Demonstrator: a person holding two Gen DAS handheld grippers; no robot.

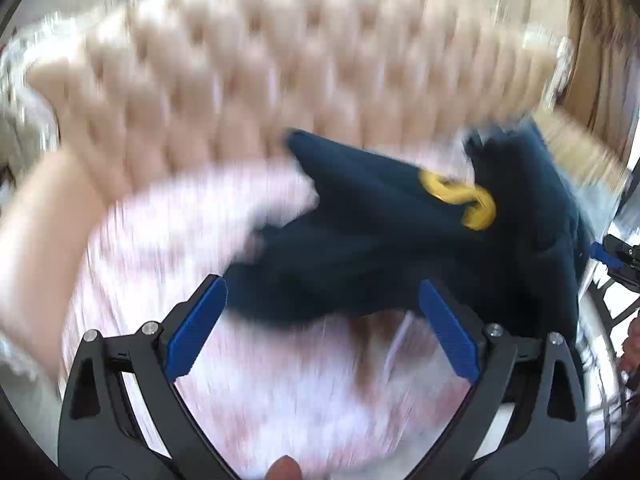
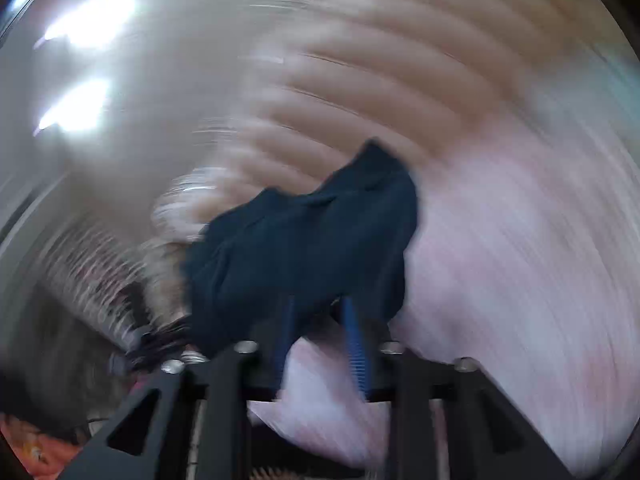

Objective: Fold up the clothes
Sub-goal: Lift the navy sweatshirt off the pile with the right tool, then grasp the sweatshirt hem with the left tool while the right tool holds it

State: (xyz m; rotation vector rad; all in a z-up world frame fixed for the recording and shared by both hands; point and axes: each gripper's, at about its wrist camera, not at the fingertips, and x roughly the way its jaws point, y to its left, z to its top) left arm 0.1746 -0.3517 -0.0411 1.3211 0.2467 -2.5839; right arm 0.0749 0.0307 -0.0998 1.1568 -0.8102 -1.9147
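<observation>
A dark navy garment (image 1: 384, 232) with a yellow print (image 1: 460, 200) hangs bunched above the pink bedspread (image 1: 240, 360). In the left wrist view my left gripper (image 1: 322, 292) stands open, its blue pads (image 1: 196, 328) wide apart, with the garment's lower edge just beyond the tips and nothing between them. In the right wrist view my right gripper (image 2: 320, 304) is shut on a fold of the navy garment (image 2: 304, 248), which rises in a heap in front of the fingers. Both views are heavily motion-blurred.
A tufted beige headboard (image 1: 304, 68) runs across the back of the bed. A curtain (image 1: 600, 40) hangs at the far right. The other gripper's body (image 1: 620, 256) shows at the right edge. Ceiling lights (image 2: 84, 24) glare in the right wrist view.
</observation>
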